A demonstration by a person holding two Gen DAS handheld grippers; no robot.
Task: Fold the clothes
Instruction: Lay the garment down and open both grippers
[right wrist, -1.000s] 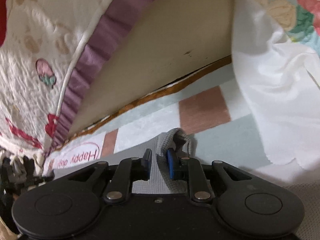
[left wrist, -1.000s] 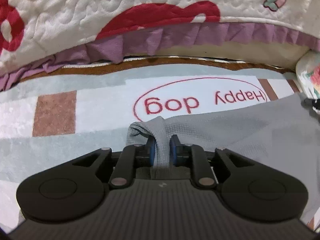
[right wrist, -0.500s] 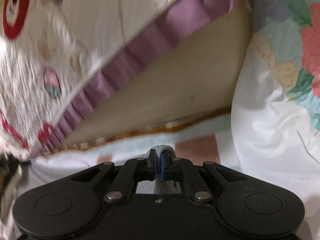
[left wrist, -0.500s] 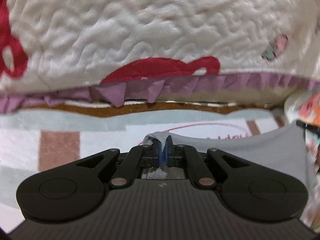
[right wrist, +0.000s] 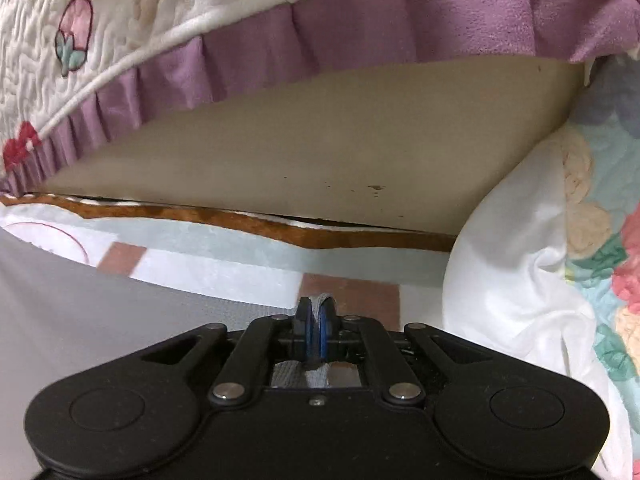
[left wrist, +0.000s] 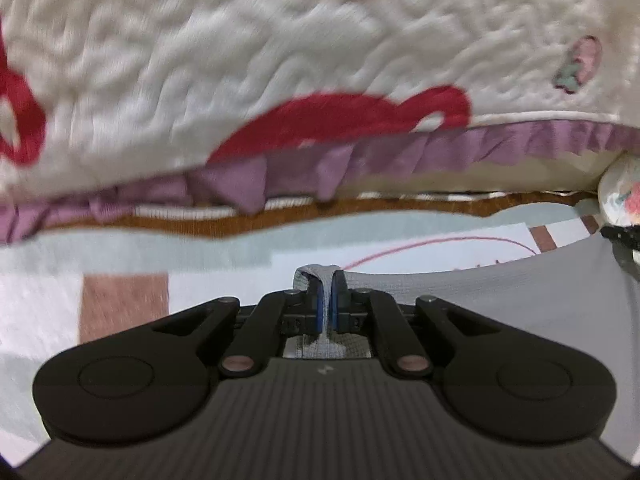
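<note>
The left gripper (left wrist: 327, 304) pinches one bunched corner of the grey garment (left wrist: 500, 304), though its jaws are easing apart slightly with cloth still pressed between them; the right gripper (right wrist: 316, 332) is pressed together on another corner. The garment (right wrist: 100, 312) spans between them, just ahead of and below each, over the patterned mat (left wrist: 120, 312). It looks light, soft and limp, so corners and hems are probably the best holds. No containers are visible.

left gripper (left wrist: 327, 300) pinching grey garment (left wrist: 500, 300) corner, jaws opening | rug (left wrist: 120, 264) below | quilt (left wrist: 280, 40) behind
</note>
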